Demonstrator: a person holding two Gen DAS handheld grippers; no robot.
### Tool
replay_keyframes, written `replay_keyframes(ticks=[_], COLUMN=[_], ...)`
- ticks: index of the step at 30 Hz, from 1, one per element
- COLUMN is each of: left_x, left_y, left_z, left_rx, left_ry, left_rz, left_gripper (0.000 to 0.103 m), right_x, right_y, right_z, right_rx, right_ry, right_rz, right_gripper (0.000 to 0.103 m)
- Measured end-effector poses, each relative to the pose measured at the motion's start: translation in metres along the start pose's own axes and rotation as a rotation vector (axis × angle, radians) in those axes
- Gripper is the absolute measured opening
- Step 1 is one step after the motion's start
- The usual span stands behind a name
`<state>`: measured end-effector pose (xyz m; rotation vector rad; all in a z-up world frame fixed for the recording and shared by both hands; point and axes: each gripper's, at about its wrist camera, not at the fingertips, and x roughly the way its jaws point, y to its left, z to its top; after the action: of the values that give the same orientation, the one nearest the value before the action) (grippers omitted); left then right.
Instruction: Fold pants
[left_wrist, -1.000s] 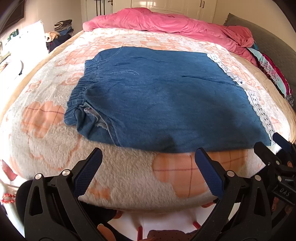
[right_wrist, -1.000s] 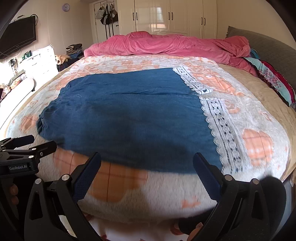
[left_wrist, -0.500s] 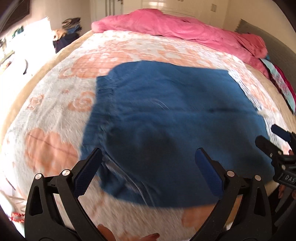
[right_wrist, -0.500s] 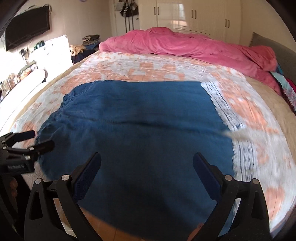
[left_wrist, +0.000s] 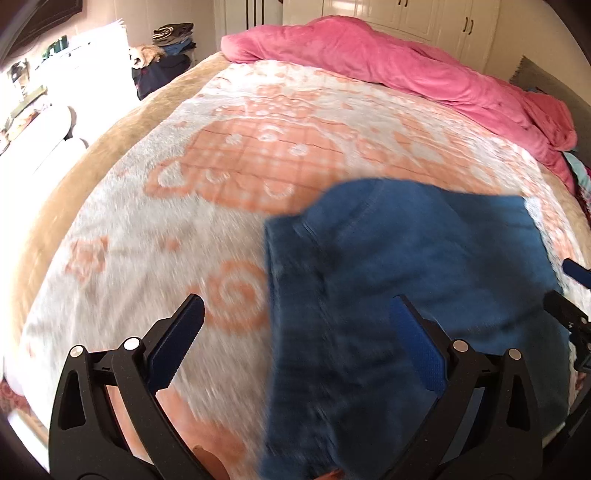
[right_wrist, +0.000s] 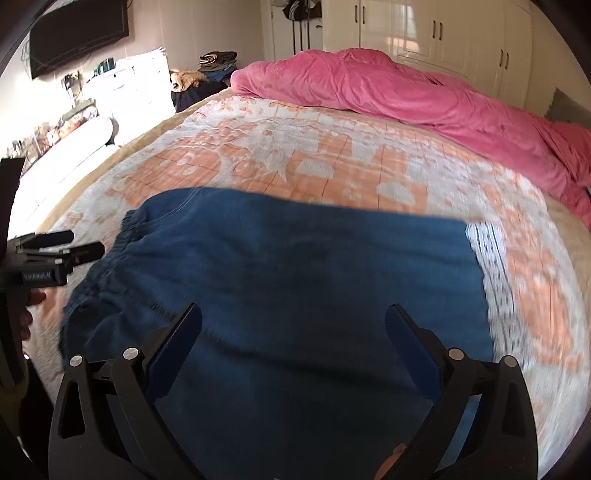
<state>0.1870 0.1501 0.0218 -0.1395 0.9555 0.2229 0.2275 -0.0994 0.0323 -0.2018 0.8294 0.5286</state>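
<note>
Both grippers hovering open over blue denim pants on a bed.

The left gripper (left_wrist: 295, 332) is hanging at lower centre of its view, jaws wide apart, straddling the blurred waistband edge of the pants (left_wrist: 406, 280) lying on the orange-and-white blanket (left_wrist: 177, 229). The right gripper (right_wrist: 293, 339) is hanging likewise, jaws apart and empty, over the pants (right_wrist: 295, 273) (white lace hem (right_wrist: 487, 266) at frame right), pink duvet (right_wrist: 406, 92) beyond.
</note>
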Motion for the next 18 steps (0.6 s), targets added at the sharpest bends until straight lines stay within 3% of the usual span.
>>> replay_keyframes(ticks=[6, 9, 14, 15, 18], left_x=[0.040, 0.055, 0.074, 0.078, 0.089], left_y=[0.011, 0.006, 0.000, 0.001, 0.002], left_z=[0.034, 0.043, 0.051, 0.052, 0.054], left_rx=[0.010, 0.082, 0.143, 0.140, 0.148], left_ry=[0.049, 0.043, 0.035, 0.039, 0.043], left_rz=[0.030, 0.071, 0.030, 0.016, -0.062], left_gripper=[0.094, 0.094, 0.094, 0.092, 0.069], right_x=[0.033, 0.050, 0.073, 0.080, 0.097], right_y=[-0.002, -0.007, -0.013, -0.011, -0.010], right_z=[0.029, 0.042, 0.059, 0.064, 0.075], right_rx=[-0.079, -0.099, -0.171, -0.202, -0.238], right_ry=[0.033, 0.043, 0.062, 0.065, 0.087], right_rz=[0.037, 0.038, 0.028, 0.024, 0.030], right_gripper=[0.099, 0.099, 0.099, 0.099, 0.099])
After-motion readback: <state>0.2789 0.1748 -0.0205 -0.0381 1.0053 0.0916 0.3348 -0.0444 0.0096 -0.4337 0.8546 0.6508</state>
